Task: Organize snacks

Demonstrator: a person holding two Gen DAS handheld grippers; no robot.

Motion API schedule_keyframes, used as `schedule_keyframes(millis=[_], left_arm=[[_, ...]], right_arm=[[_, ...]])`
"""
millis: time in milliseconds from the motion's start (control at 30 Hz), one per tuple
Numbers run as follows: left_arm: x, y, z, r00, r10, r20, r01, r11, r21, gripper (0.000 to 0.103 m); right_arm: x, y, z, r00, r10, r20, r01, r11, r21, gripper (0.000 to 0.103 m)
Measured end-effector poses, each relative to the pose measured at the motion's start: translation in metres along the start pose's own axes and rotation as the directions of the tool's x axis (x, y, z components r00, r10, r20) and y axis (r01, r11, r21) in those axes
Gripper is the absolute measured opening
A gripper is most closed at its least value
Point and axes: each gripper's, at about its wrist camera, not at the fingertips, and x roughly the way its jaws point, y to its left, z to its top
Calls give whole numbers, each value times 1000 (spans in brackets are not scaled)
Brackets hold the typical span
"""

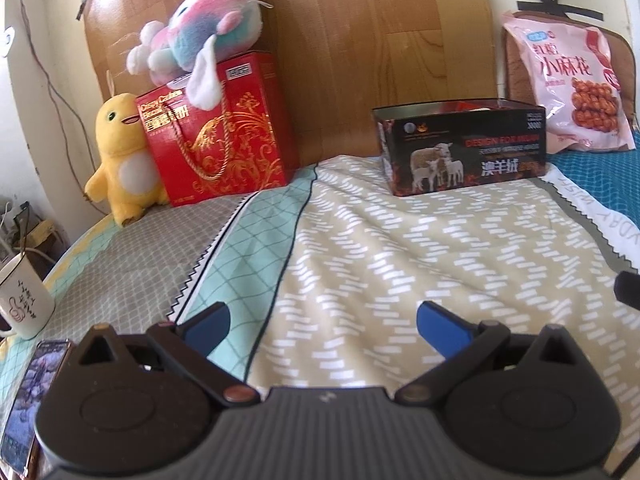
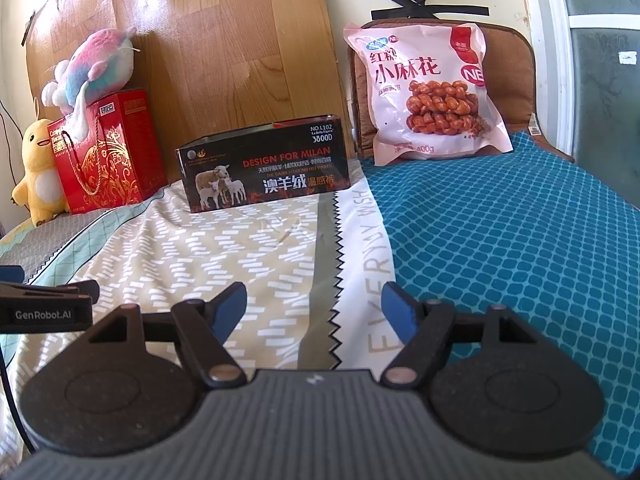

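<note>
Pink snack bag [image 2: 430, 92] leans on a brown cushion [image 2: 516, 80] at the bed's head, right of the black box [image 2: 266, 168] | box contents hard to make out – only a red edge shows | left gripper [image 1: 320, 326] spread, empty | right gripper [image 2: 314, 308] spread, empty – both over the bedspread [image 2: 240, 248]

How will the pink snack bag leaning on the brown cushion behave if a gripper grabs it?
The pink snack bag is glossy film, so it will probably be slippery and crinkle under the pads. It looks puffed and soft-sided, likely to sag rather than stay stiff. It only leans on the brown cushion, so a push may topple it.
</note>
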Motion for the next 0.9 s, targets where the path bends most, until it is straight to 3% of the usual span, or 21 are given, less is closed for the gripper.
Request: schedule_keyframes(millis=[267,733,900], left_arm=[[-5,8,0,996,-71,53,72,997,-26,103],[-6,8,-4,996,-79,35,80,997,-10,103],[-4,7,-5,999,-44,17,44,999,-2,103]], right_arm=[[1,1,0,1000,-4,-3,4,1000,-6,77],[3,5,0,999,-38,-16,37,998,-43,77],[4,6,0,998,-57,-21,56,997,-56,77]])
